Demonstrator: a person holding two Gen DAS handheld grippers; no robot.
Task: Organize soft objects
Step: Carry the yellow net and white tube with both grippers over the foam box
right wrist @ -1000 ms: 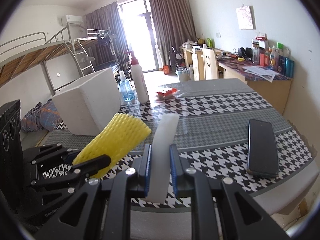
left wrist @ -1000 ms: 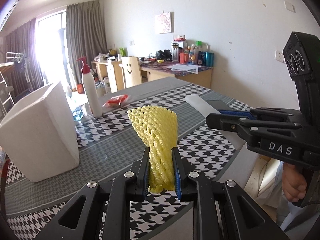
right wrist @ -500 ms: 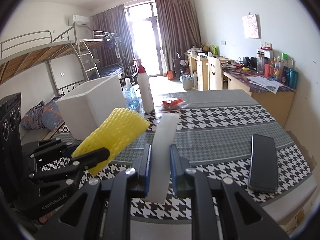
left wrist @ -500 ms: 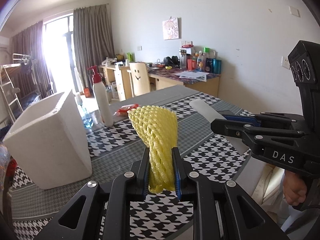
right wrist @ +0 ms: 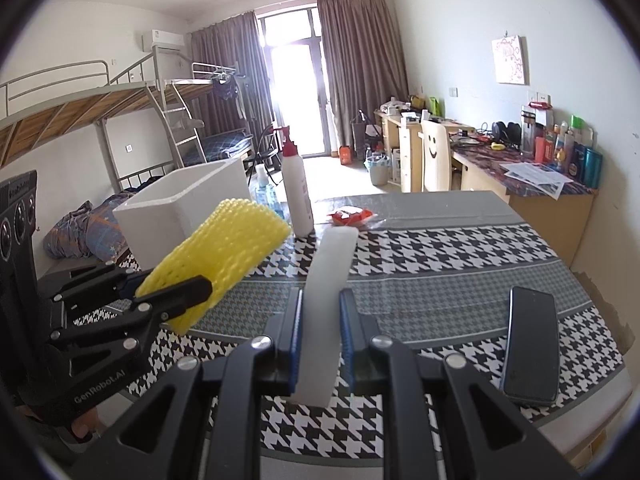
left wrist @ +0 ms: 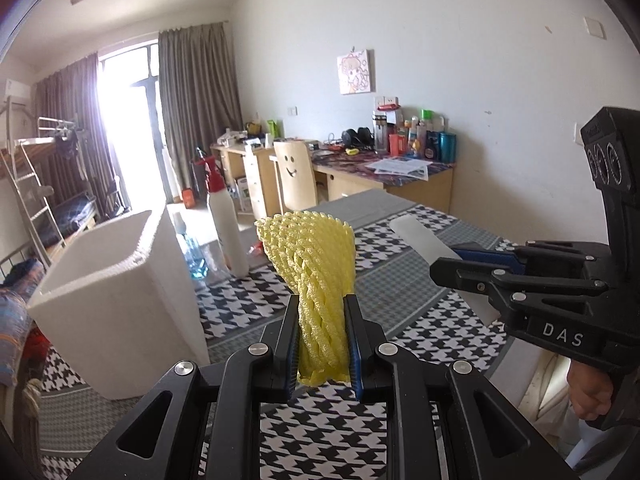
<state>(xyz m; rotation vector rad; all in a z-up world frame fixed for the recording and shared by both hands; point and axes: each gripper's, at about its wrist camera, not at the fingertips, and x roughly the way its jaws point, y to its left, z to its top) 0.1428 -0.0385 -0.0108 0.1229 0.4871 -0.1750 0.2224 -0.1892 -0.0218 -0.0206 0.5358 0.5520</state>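
Note:
My left gripper [left wrist: 323, 338] is shut on a yellow foam net sleeve [left wrist: 314, 268], which sticks up above the table [left wrist: 400, 280]; the sleeve [right wrist: 224, 252] also shows at the left of the right wrist view. My right gripper [right wrist: 320, 334] is shut on a white foam strip [right wrist: 330, 280] held above the table's near side; the strip [left wrist: 420, 240] also shows at the right of the left wrist view. An open white foam box [left wrist: 116, 292] stands on the table to the left, beyond the sleeve, and appears as the box [right wrist: 188, 204] in the right wrist view.
A white pump bottle with a red top [right wrist: 296, 196] and a clear blue bottle [left wrist: 192, 252] stand behind the box. A red packet [right wrist: 350, 216] lies mid-table. A dark phone [right wrist: 530, 344] lies near the right edge. A chair [right wrist: 436, 158] and cluttered desks line the far wall.
The left gripper has risen and tipped upward with the yellow sleeve, so more of the room and the box's open top shows. The right gripper has hardly moved.

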